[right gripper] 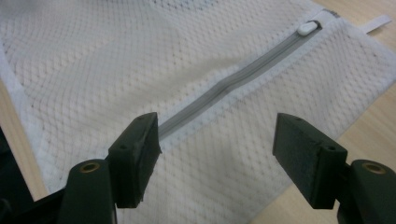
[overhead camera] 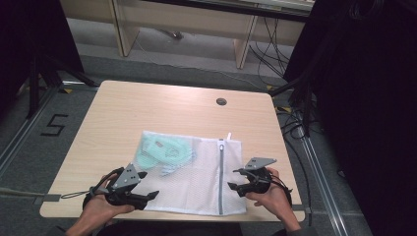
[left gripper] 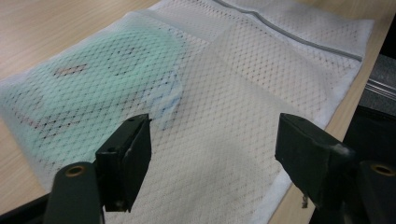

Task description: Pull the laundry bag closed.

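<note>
A white mesh laundry bag [overhead camera: 196, 172] lies flat on the wooden table [overhead camera: 147, 108], near its front edge. A pale green garment [overhead camera: 162, 151] shows through the mesh in the bag's far left part, and is seen close up [left gripper: 93, 84] in the left gripper view. A grey zipper [overhead camera: 221, 177] runs front to back along the bag's right side, with its white pull [right gripper: 306, 28] at the far end. My left gripper [overhead camera: 148, 185] is open at the bag's near left corner, over bare mesh [left gripper: 243, 93]. My right gripper [overhead camera: 235, 179] is open over the zipper's [right gripper: 233, 81] near end, with nothing pinched.
A round cable hole [overhead camera: 221, 102] sits near the table's far edge. A "5" is marked on the floor [overhead camera: 53, 125] at left. Black stands and cables [overhead camera: 295, 123] crowd the right side. A wooden desk frame [overhead camera: 196, 29] stands beyond the table.
</note>
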